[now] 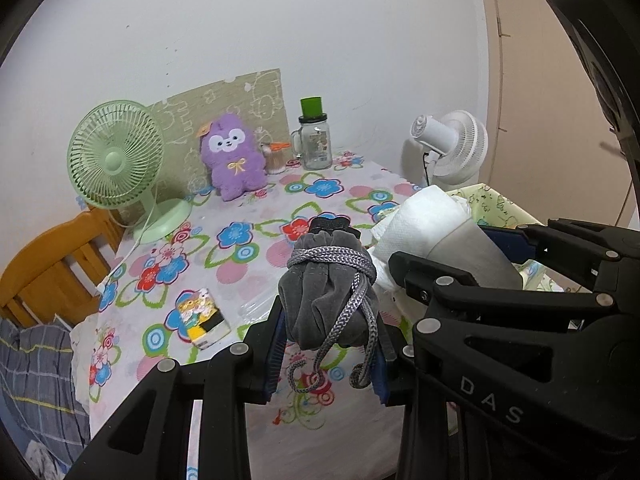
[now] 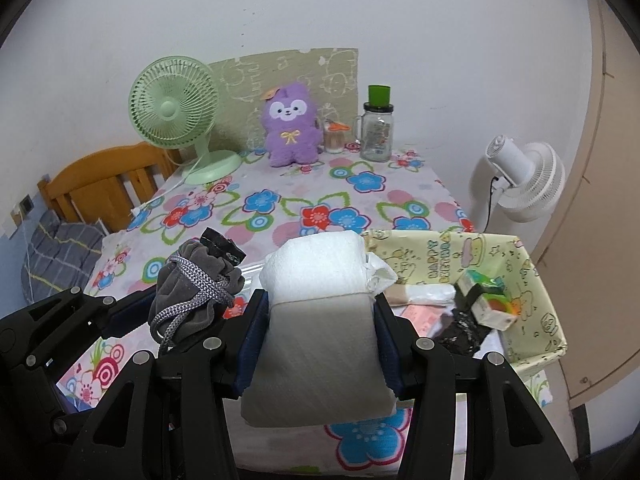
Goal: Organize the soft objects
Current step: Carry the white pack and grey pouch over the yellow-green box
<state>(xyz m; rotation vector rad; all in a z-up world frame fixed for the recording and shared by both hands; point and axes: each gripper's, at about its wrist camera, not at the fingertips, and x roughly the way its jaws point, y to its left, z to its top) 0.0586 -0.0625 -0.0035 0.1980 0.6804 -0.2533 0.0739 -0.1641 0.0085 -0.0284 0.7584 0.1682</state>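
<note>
Gripping: left gripper [image 1: 330, 340] clamped on grey drawstring pouch [image 1: 330, 292], lower centre; right gripper [image 2: 318, 336] half-open, pinching white foam roll [image 2: 320, 320], lower centre, above floral tablecloth [image 2: 280, 208].

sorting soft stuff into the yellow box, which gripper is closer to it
Right. The right gripper, holding a white pad, is beside the yellow box; the left gripper, with its grey pouch, is farther off.

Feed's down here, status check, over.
Left gripper shut on grey pouch. Right gripper shut on white pad. Yellow bin at right, nothing in the way.
</note>
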